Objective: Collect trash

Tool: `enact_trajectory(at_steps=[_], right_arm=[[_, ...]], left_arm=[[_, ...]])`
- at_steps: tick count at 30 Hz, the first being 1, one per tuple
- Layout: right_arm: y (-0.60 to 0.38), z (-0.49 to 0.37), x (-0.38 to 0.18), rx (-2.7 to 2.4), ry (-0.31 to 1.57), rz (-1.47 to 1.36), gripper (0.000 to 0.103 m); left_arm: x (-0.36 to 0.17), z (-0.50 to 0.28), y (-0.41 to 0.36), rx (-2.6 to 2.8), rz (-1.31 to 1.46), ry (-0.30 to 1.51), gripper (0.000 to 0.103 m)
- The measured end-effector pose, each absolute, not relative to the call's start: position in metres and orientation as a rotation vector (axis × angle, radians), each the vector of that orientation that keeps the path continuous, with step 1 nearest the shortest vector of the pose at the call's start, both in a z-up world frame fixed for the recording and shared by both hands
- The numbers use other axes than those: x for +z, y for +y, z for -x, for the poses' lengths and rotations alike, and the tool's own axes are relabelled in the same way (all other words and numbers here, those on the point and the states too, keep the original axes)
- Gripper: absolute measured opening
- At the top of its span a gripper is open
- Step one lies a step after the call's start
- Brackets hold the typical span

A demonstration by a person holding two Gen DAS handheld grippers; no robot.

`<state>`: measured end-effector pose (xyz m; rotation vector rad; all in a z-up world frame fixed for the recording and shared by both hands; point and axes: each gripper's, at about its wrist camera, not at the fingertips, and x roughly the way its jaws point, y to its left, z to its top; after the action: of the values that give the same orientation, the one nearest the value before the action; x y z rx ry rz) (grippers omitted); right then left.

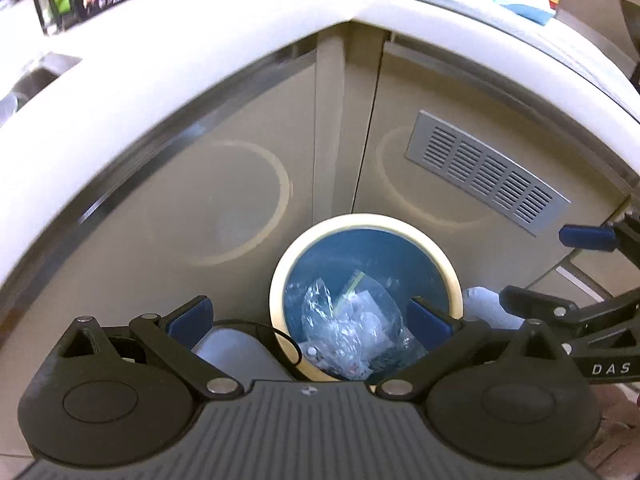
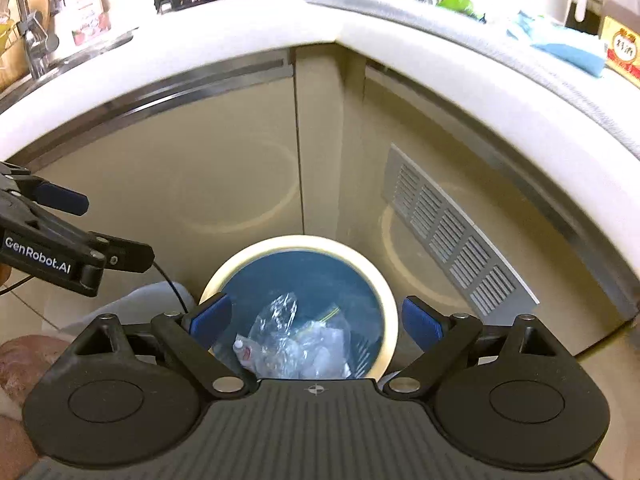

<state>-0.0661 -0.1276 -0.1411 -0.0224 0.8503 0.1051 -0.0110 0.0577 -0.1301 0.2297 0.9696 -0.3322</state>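
Both the left gripper and the right gripper hung with jaws spread wide and empty above the blue bin, where crumpled clear plastic trash lay toward six o'clock inside.

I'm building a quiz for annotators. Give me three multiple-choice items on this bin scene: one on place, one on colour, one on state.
1. Where does the clear plastic bag lie?
A. on the countertop
B. inside the bin
C. in the left gripper

2. What colour is the bin inside?
A. blue
B. red
C. black

3. How do the right gripper jaws stand?
A. shut on the bag
B. shut on nothing
C. open, holding nothing

Answers: 1 B, the crumpled bag rests on the bin's floor in both views. 2 A, blue walls show under the cream rim. 3 C, the pads stand wide apart above the bin, touching nothing.
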Motion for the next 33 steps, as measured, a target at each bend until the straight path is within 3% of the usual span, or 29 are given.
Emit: enact_trajectory(at_steps=[33], right_arm=[[-0.119, 0.067, -0.139, 0.122, 0.835, 0.034, 0.094]], left_arm=[[-0.125, 0.034, 0.052, -0.351, -0.284, 0.896, 0.103]])
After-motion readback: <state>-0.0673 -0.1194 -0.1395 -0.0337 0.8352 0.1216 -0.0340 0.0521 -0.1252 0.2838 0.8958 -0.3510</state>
